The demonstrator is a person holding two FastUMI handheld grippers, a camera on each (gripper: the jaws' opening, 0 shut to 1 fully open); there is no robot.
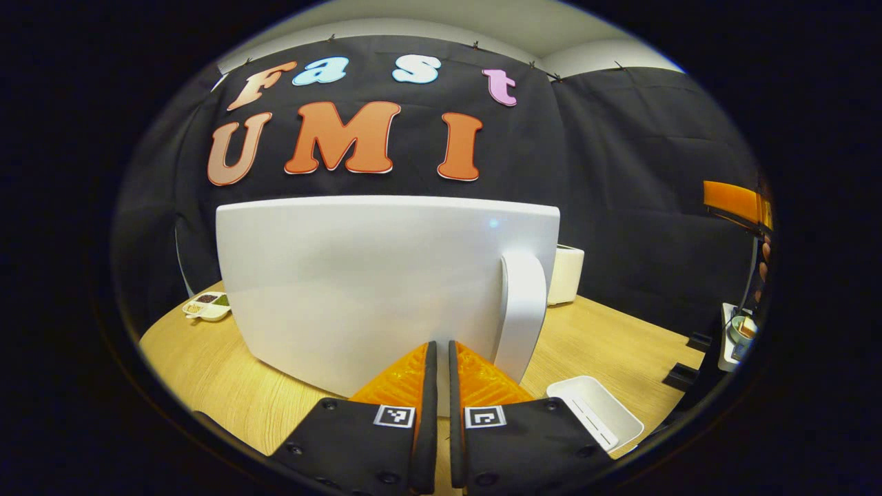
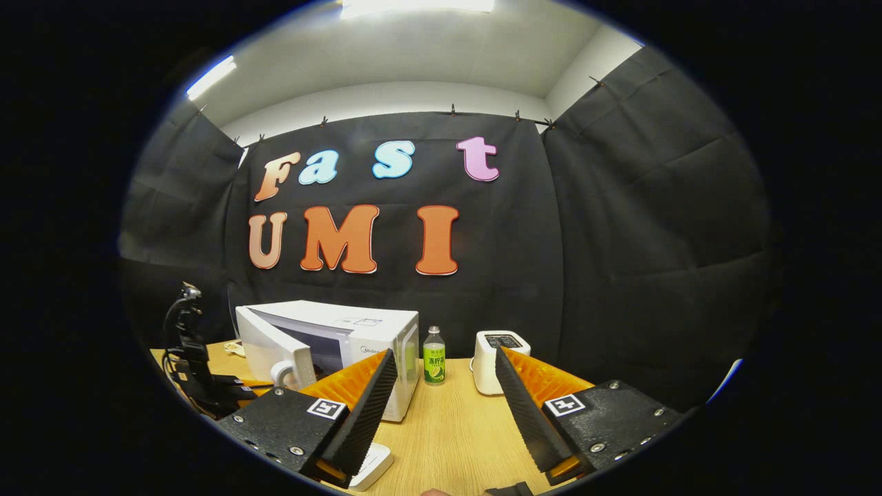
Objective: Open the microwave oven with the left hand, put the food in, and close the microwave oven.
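Note:
The white microwave [image 2: 358,337] stands on the wooden table [image 2: 455,427], its door [image 1: 372,282] swung partly out. In the left gripper view the door's outer face is straight ahead, its white handle [image 1: 521,310] on the right. My left gripper [image 1: 442,344] is shut with nothing in it, its tips at the door's lower edge just left of the handle. In the right gripper view it reaches toward the door from the left [image 2: 248,384]. My right gripper [image 2: 446,353] hangs open above the table, nothing between its fingers. A small bowl [image 1: 743,329] shows at the far right edge, its contents unclear.
A green-labelled bottle [image 2: 433,356] and a white toaster [image 2: 493,362] stand right of the microwave. A shallow white tray [image 1: 596,410] lies on the table near the door's handle side. A small sectioned dish [image 1: 207,306] sits at the far left.

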